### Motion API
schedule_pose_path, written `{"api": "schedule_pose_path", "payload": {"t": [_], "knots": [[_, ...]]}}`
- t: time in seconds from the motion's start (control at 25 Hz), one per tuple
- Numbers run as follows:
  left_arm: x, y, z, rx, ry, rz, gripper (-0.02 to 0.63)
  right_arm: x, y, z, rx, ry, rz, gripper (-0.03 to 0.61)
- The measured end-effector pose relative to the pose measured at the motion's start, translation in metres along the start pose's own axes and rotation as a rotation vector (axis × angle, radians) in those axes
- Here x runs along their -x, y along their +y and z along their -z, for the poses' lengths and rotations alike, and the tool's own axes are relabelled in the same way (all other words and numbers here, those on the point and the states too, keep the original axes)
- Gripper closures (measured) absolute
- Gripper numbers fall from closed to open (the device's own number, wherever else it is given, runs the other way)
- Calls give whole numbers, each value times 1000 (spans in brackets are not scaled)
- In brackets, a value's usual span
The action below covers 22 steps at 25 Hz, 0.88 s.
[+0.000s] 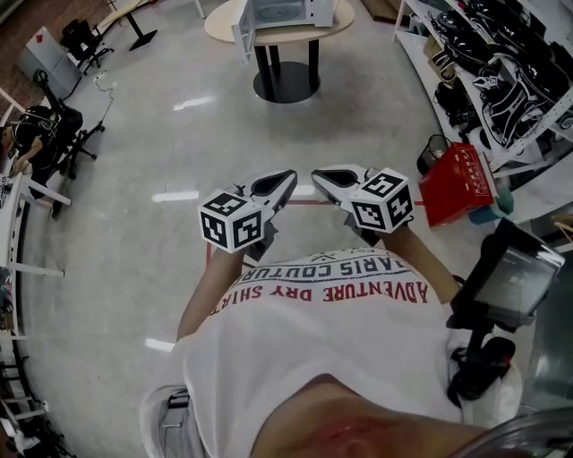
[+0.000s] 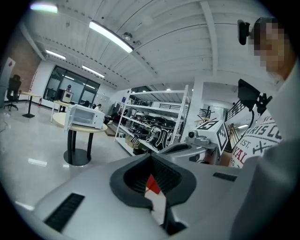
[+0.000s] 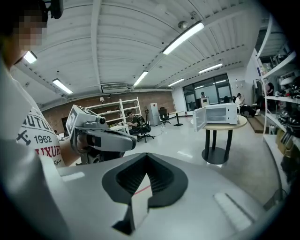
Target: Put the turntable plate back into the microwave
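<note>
The left gripper [image 1: 288, 177] and right gripper [image 1: 320, 175] are both closed and empty, well apart from the open white microwave [image 1: 286, 11] on the round beige worktop [image 1: 349, 20]; the turntable plate is unseen, probably glass; heavy, slick, breakable, best held by its rim.

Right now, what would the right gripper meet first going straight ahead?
Probably the left gripper: the right gripper angles inward toward its fingers, tips almost meeting. It might barely pass in front.

The white T-shirt [image 1: 313, 353] reads "ADVENTURE DRY SHIRT" and "1962".

head view looks steeply down; both gripper views face the distant microwave [image 3: 218, 114].
</note>
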<state>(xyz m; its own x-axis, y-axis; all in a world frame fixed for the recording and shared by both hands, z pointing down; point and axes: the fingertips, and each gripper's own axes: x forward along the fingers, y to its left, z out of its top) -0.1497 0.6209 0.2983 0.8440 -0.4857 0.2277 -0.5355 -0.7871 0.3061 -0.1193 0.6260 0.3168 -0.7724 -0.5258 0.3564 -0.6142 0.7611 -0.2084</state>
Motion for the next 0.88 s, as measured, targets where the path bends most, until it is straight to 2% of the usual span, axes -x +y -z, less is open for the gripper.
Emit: {"api": "schedule_pose_path", "payload": {"t": [0.16,0.68,0.88], "knots": [[-9,-9,6,3,2,10,614,9,-7,6,21,-16,13,578],[4,-23,8,-3,24,4,614,14,20,-1,20,-25,-14,578],[-6,-26,8,-1,28,10,614,21,13,0,11,-23,-10,578]]}}
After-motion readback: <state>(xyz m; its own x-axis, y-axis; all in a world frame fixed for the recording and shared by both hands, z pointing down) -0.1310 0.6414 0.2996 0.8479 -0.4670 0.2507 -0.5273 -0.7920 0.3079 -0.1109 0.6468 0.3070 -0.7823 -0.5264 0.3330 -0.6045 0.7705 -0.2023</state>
